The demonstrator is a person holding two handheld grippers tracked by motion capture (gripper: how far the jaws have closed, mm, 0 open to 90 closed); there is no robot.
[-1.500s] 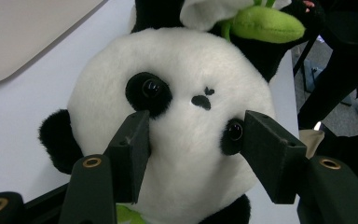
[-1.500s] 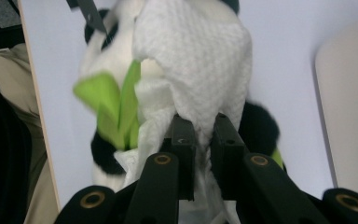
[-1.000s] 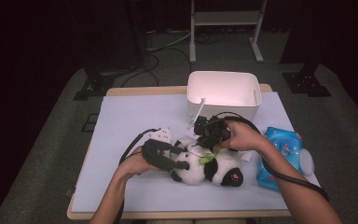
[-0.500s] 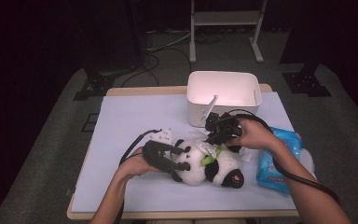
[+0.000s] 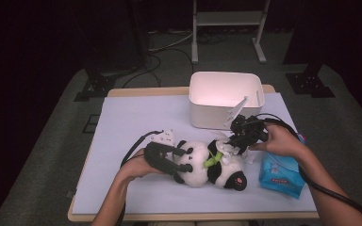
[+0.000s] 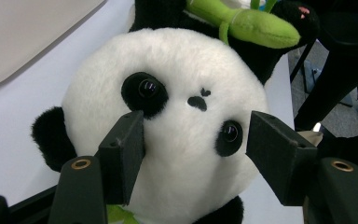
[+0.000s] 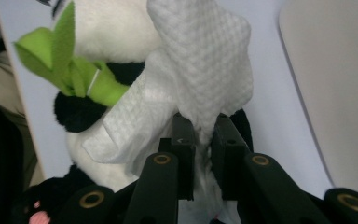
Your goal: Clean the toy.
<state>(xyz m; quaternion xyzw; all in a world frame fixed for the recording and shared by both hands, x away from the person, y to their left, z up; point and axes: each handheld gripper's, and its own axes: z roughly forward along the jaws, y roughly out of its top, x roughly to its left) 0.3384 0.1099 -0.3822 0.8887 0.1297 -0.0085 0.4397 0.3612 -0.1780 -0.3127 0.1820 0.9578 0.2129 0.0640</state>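
The right gripper (image 5: 239,141) is pinching a white wipe (image 7: 205,70) just right of the panda (image 5: 207,165). The left gripper (image 5: 181,162) is spreading around its head.

White bin (image 5: 226,101) close behind the panda (image 5: 207,162), tissue pack (image 5: 279,174) at right, open mat (image 5: 136,113) left

A wooden-edged table (image 5: 122,92) under a pale mat stands on grey carpet (image 5: 52,155). Beyond its far edge, a metal stand (image 5: 226,28), cables (image 5: 162,47), apparently black equipment bases; dark surroundings.
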